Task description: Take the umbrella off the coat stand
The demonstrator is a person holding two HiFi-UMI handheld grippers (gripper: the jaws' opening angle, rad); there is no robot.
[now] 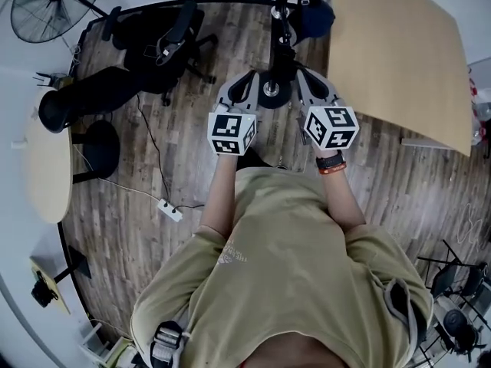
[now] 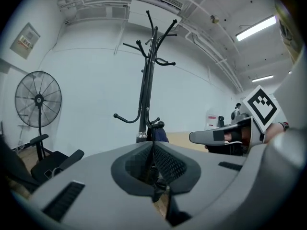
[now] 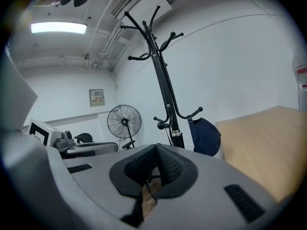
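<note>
Left gripper (image 2: 152,150) and right gripper (image 3: 156,151) closed (both empty).

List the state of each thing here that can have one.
Left hand-held gripper: shut, nothing between its jaws.
Right hand-held gripper: shut, nothing between its jaws.
Coat stand: upright.
Dark blue item: hanging from a lower hook of the coat stand.
Fan: upright.

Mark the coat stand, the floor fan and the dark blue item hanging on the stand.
coat stand (image 3: 161,80), right gripper view, middle of the pole.
floor fan (image 3: 124,121), right gripper view, centre hub.
dark blue item (image 3: 207,137), right gripper view, rounded body.
</note>
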